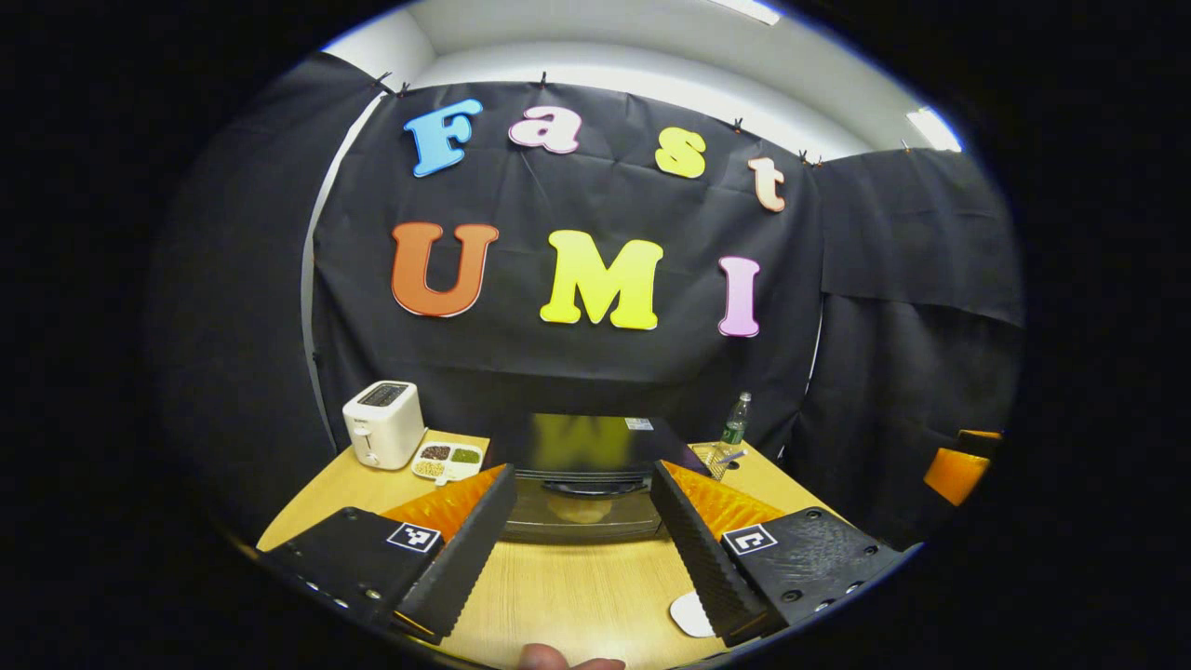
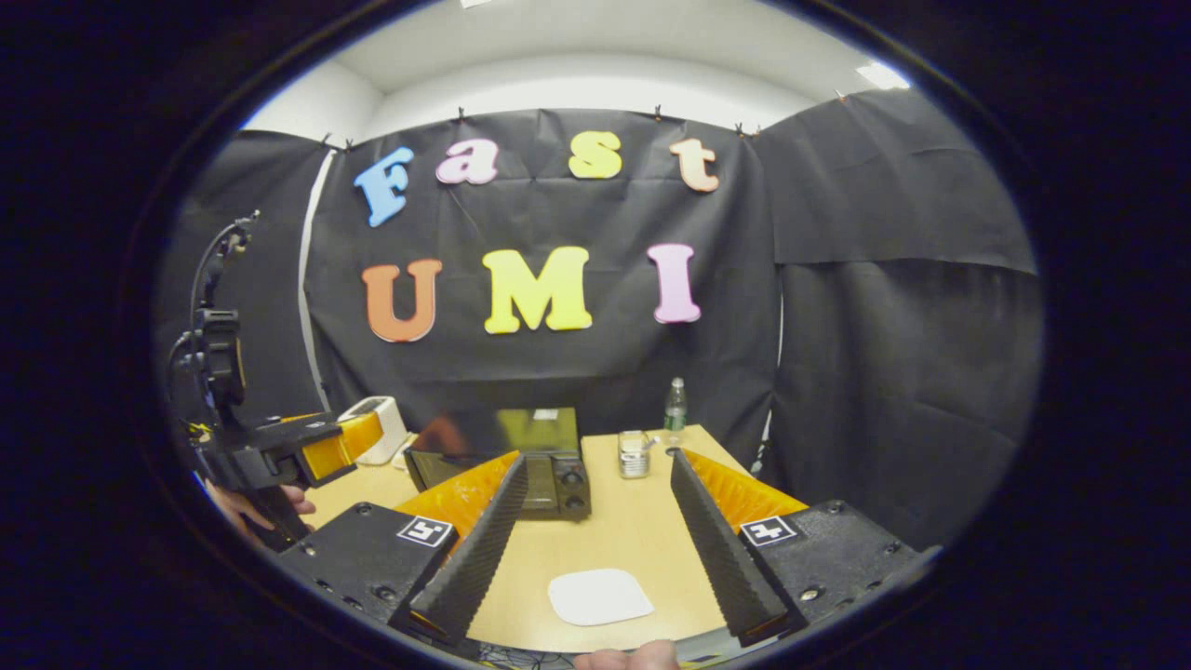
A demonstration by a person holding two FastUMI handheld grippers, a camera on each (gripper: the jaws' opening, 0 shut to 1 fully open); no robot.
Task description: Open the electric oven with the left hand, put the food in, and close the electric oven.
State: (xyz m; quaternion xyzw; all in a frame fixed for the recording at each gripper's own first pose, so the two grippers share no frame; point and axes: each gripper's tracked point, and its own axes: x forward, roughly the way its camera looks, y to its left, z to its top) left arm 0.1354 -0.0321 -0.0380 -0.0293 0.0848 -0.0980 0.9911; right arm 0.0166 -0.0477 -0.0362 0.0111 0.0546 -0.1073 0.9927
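The black electric oven [image 1: 582, 447] stands at the back of the wooden table, straight ahead of my left gripper [image 1: 583, 475]. Its glass door [image 1: 577, 516] looks shut under a dark handle [image 1: 595, 486], and a pale shape shows in the glass. My left gripper is open and holds nothing. In the right gripper view the oven [image 2: 521, 437] sits to the left of centre, its knobs [image 2: 572, 489] facing me. A white flat rounded piece [image 2: 598, 596] lies on the table between the fingers of my open right gripper [image 2: 599, 461]. The left gripper [image 2: 279, 451] hovers at the left, held by a hand [image 2: 251, 507].
A white toaster [image 1: 383, 423] and a divided dish of foods [image 1: 447, 461] stand left of the oven. A glass jar [image 2: 635, 453] and a water bottle [image 2: 676, 405] stand to its right. The white piece [image 1: 693, 614] lies near the table's [image 1: 577, 586] front edge.
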